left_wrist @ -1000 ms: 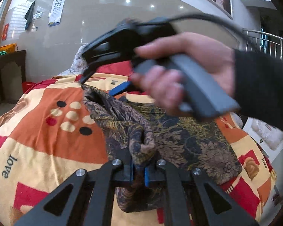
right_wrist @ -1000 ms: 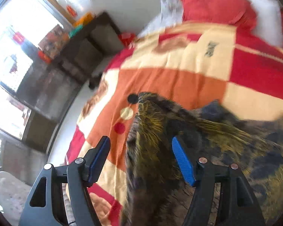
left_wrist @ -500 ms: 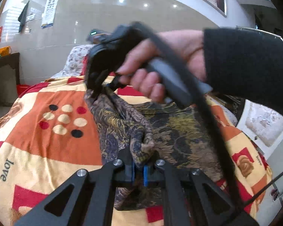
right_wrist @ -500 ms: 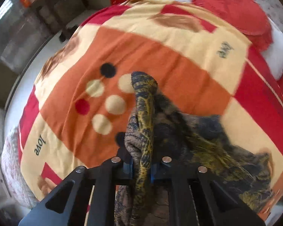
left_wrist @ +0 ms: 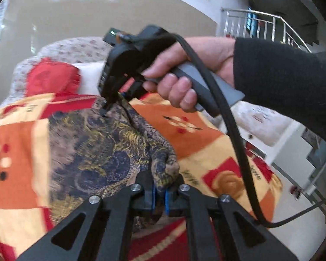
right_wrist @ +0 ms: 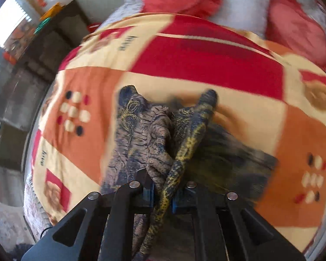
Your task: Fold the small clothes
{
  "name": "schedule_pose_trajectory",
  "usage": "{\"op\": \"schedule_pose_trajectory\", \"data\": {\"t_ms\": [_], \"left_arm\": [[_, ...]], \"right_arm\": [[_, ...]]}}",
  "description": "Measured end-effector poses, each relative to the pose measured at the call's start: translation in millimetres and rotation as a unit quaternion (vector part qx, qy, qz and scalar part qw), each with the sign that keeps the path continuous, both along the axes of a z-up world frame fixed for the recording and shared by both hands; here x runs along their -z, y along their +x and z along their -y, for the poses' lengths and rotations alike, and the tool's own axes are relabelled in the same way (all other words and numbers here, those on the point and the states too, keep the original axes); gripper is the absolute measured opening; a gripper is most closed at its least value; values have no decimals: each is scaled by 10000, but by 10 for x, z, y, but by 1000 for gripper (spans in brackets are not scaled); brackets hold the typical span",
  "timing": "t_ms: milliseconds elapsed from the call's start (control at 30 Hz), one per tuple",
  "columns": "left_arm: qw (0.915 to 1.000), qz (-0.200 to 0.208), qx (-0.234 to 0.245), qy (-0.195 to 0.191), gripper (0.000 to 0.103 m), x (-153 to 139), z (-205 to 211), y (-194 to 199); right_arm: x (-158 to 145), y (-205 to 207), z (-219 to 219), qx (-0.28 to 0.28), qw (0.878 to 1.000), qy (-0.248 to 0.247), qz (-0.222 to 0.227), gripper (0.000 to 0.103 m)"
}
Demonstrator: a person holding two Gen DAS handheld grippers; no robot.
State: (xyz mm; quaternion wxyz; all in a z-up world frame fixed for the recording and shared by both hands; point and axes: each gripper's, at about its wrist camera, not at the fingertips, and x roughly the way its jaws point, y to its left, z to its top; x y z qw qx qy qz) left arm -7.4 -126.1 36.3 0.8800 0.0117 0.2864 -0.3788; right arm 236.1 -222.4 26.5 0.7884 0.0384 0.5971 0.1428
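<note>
Across a patchwork blanket lay a dark patterned garment. Left gripper pinched its near edge; right gripper clamped its far edge, bunched.

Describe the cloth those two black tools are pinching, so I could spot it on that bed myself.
Start at the bed's big orange, cream and red patchwork blanket. Lying across its middle is a thin, dark brown garment with a blue and yellow swirl print, bunched where the left gripper and the right gripper each have their jaws closed on it. Its dark, busy pattern is unlike the blanket's bright blocks.
</note>
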Motion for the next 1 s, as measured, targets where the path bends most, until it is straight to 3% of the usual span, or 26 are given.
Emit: {"op": "schedule_pose_trajectory", "data": {"t_ms": [200,333,400,433,500,600,700,800,867,900,967,1000], "left_arm": [[9988,-422,207,146,5,247,463,37],[9945,-922,264,425,5,558,595,105],[9912,-1140,363,569,7,655,527,56],[9901,-1175,438,633,9,669,469,-2],[9890,-1148,592,718,18,655,322,-148],[9914,-879,545,807,23,551,-20,-347],[9956,-711,-21,613,28,426,-356,-231],[9925,-996,-628,327,27,422,-486,157],[9871,-1349,-845,199,13,530,-505,441],[9837,-1453,-998,345,3,623,-476,547],[9784,-1587,-1168,617,2,872,-495,616],[9803,-1462,-1161,638,2,952,-531,546]], "right_arm": [[192,-131,563,242,9997,-40,-35,25],[510,-141,723,437,9990,-86,31,27],[608,-166,787,602,9981,-51,108,38],[611,-191,843,718,9973,42,158,39],[492,-287,998,1074,9925,452,383,39],[180,-594,1291,1552,9770,949,1112,44],[-35,-1054,1472,1780,9625,1224,1643,46],[-42,-1507,1238,1205,9666,1202,1918,46],[61,-1734,957,886,9723,894,1971,36],[143,-1822,825,725,9755,714,1951,28],[370,-1977,553,588,9805,275,1854,25],[511,-2035,454,543,9822,156,1791,25]]}}
